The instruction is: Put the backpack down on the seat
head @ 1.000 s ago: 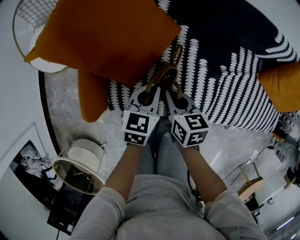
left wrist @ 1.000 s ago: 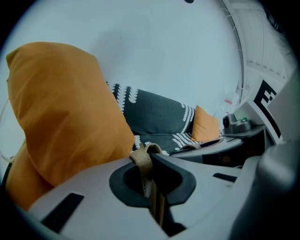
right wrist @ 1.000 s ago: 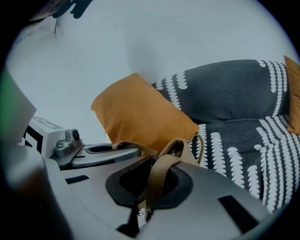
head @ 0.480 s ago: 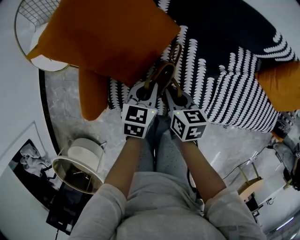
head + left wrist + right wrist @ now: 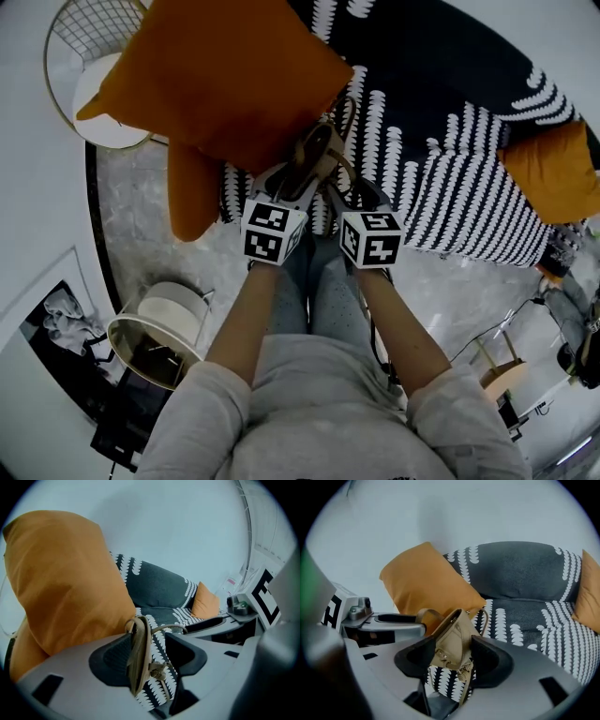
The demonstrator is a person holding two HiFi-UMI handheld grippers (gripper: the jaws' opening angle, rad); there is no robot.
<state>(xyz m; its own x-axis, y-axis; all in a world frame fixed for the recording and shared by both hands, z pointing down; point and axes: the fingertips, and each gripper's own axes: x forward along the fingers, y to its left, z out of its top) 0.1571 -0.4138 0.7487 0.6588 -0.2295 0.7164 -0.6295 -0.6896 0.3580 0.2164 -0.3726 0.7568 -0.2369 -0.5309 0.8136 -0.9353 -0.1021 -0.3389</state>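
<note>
A small tan backpack [image 5: 317, 155] rests at the front edge of the dark, white-patterned sofa seat [image 5: 450, 187], against a big orange cushion [image 5: 225, 75]. My left gripper [image 5: 283, 183] is at its left side. Its jaws are opening, and the tan strap [image 5: 139, 653] lies against the left pad with a gap to the other pad. My right gripper [image 5: 349, 192] is at the bag's right. Its jaws are opening too, with the backpack body [image 5: 454, 639] standing between them. In each gripper view [image 5: 157, 654] [image 5: 451, 657] the other gripper shows at the side.
A second orange cushion [image 5: 548, 173] lies at the seat's right end. A gold wire side table [image 5: 84, 56] stands at far left. A small round table with a white bowl [image 5: 155, 328] and a framed picture [image 5: 47, 328] are on the marble floor by my legs.
Both grippers have moved a little toward the sofa with the backpack. Their fingers, pinched together on the bag's top before, now stand apart.
</note>
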